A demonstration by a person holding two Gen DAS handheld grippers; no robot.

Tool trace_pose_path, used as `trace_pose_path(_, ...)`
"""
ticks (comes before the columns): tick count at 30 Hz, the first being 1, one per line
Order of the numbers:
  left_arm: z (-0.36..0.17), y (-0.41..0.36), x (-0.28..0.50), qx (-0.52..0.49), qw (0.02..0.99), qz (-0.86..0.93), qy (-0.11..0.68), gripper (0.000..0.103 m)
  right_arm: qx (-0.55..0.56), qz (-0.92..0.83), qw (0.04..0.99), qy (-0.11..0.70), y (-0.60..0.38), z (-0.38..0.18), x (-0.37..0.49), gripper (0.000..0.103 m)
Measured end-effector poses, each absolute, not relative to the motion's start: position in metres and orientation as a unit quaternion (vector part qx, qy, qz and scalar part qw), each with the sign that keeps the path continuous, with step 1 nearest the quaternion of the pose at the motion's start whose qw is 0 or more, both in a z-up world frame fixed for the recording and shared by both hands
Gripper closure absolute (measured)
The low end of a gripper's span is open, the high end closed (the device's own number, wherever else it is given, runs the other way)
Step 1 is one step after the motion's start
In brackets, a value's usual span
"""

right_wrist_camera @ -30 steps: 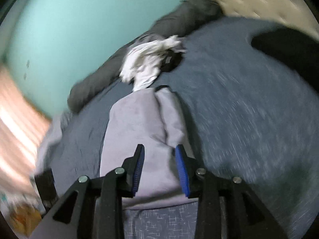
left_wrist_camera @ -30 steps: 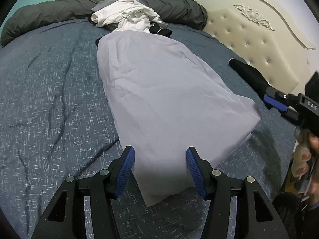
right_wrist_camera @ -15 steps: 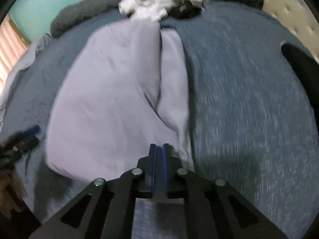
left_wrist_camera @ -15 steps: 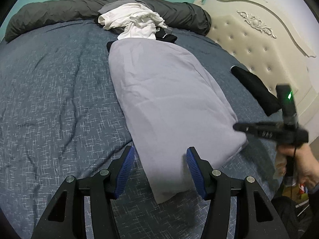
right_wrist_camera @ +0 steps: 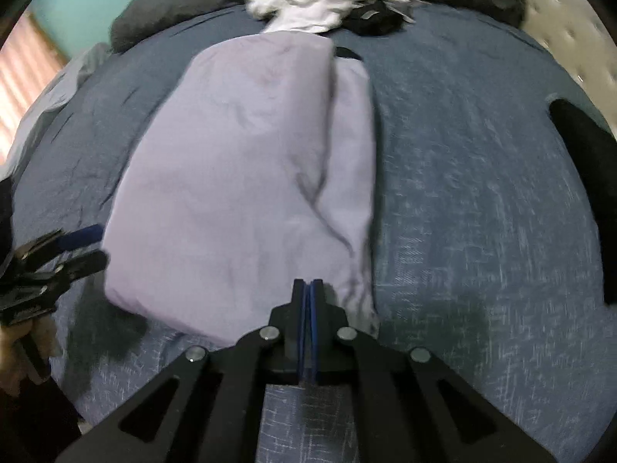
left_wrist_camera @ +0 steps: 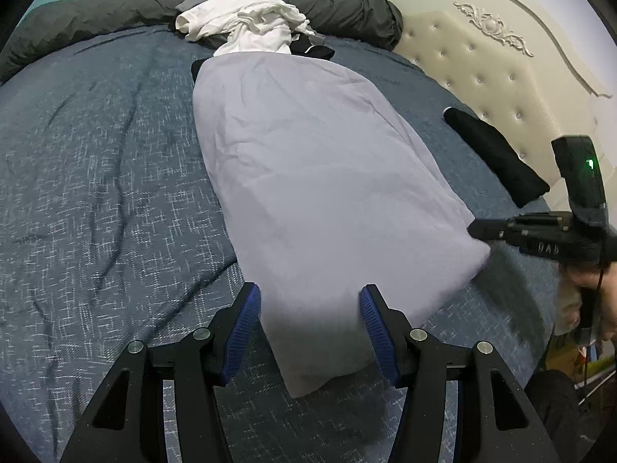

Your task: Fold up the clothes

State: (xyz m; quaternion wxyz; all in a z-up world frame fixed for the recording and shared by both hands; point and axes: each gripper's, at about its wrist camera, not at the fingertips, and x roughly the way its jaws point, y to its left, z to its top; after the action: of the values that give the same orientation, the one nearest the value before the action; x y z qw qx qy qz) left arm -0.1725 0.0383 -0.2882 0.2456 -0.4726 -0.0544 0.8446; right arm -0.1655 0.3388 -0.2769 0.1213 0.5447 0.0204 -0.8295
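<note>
A lavender garment (left_wrist_camera: 308, 162) lies flat and lengthwise on the blue bedspread (left_wrist_camera: 96, 162), with one long side folded over (right_wrist_camera: 347, 146). My left gripper (left_wrist_camera: 310, 308) is open over its near corner. The cloth lies between the blue pads (left_wrist_camera: 248, 308), which do not press it. My right gripper (right_wrist_camera: 307, 289) is shut, its pads meeting on the garment's near hem. In the left wrist view the right gripper (left_wrist_camera: 476, 227) touches the garment's right corner. The left gripper (right_wrist_camera: 77, 247) shows at the garment's left corner in the right wrist view.
A heap of white clothes (left_wrist_camera: 246, 19) and a dark grey rolled duvet (left_wrist_camera: 115, 4) lie at the far end of the bed. A black garment (left_wrist_camera: 493, 154) lies by the cream tufted headboard (left_wrist_camera: 501, 58). A person's hand (left_wrist_camera: 594, 289) holds the right gripper.
The right gripper swung down to the garment's near hem and shut there. The left gripper stayed open over its corner.
</note>
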Motion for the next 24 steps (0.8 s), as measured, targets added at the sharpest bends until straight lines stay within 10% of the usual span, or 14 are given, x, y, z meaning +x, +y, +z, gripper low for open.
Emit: trace_pose_path(24, -0.296, 0.038, -0.179, -0.489, 0.252, 0.833, -0.061, 0.044, 0.521, -0.834, 0.17, 0.061, 0.281, -0.265, -0.227, 0.103)
